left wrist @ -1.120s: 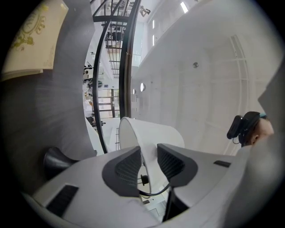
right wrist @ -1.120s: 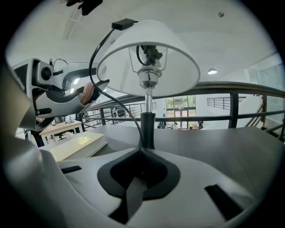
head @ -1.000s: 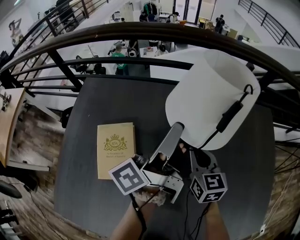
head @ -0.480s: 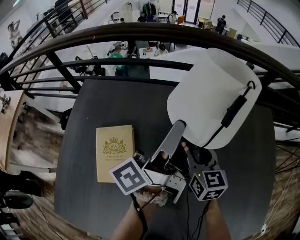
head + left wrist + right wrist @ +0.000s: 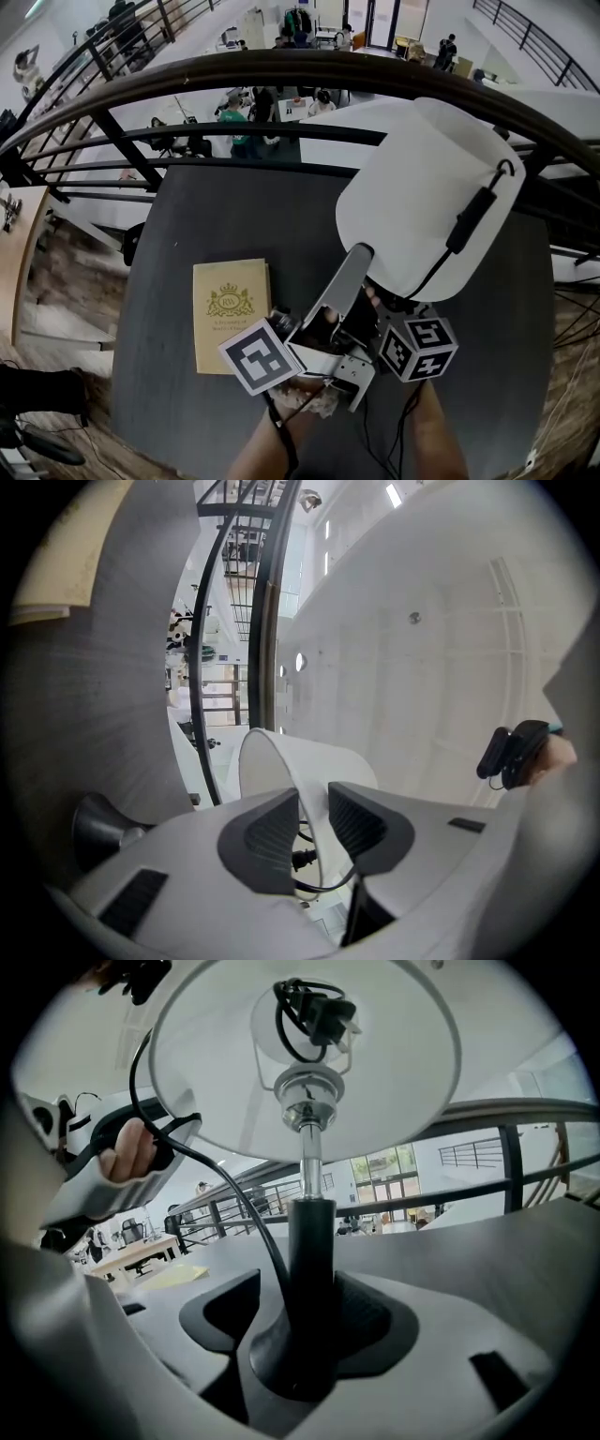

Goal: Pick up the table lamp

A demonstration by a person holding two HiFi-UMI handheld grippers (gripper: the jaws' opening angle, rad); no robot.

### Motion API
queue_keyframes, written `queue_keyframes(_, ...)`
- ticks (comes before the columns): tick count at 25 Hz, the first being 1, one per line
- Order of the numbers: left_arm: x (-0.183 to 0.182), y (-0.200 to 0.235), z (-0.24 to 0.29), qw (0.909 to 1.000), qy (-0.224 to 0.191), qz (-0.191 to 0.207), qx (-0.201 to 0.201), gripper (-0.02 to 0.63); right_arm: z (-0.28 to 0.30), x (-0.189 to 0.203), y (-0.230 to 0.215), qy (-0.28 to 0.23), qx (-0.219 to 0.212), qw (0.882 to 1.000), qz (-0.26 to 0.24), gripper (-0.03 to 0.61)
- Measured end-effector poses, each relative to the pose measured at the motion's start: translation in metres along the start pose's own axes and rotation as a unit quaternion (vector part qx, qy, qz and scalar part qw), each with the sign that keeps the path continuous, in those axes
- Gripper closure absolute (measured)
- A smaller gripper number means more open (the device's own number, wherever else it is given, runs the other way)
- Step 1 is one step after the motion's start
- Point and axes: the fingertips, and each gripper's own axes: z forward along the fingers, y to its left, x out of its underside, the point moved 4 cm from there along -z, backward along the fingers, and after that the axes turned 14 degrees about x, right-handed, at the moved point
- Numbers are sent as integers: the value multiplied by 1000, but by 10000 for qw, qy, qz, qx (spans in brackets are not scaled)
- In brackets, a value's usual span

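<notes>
My right gripper's (image 5: 302,1283) jaws have just swung wide and stand spread either side of the table lamp's (image 5: 422,197) black stem (image 5: 309,1232), not squeezing it. My left gripper's (image 5: 312,794) jaws, just closing, pinch the white lampshade's (image 5: 328,761) rim. The lamp's base (image 5: 281,1363) sits on the dark table (image 5: 234,216), with a tan book (image 5: 230,314) nearby.

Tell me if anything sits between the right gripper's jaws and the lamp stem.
The right gripper, its jaws having just been opening, straddles the lamp stem. Only the lamp's black cord runs down between stem and one pad; nothing else intervenes.
</notes>
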Motion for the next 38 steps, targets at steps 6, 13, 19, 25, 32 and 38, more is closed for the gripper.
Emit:
queue_keyframes(6, 2, 0, 0, 10000, -21, -61, -17, 485, 8, 9, -4, -12, 110, 9999, -91, 318)
queue_keyframes(13, -4, 3, -5, 9999, -126, -92, -2, 486, 12, 10, -5, -381, 13, 9993, -59, 354)
queue_keyframes(19, -2, 0, -4, 9998, -127, -129, 47, 494, 7, 9, -7, -642, 80, 9979, -74, 362)
queue_keyframes(25, 3, -4, -3, 9998, -17, -168, 86, 508, 2, 7, -10, -808, 152, 9966, 52, 373)
queue_keyframes(32, 8, -15, 1, 9995, 125, -42, 296, 537, -7, 0, -3, -1048, 146, 9944, -6, 390)
queue_keyframes(38, 14, -24, -3, 9992, 197, 101, 327, 552, -17, 5, 10, -1209, 118, 9926, -88, 396)
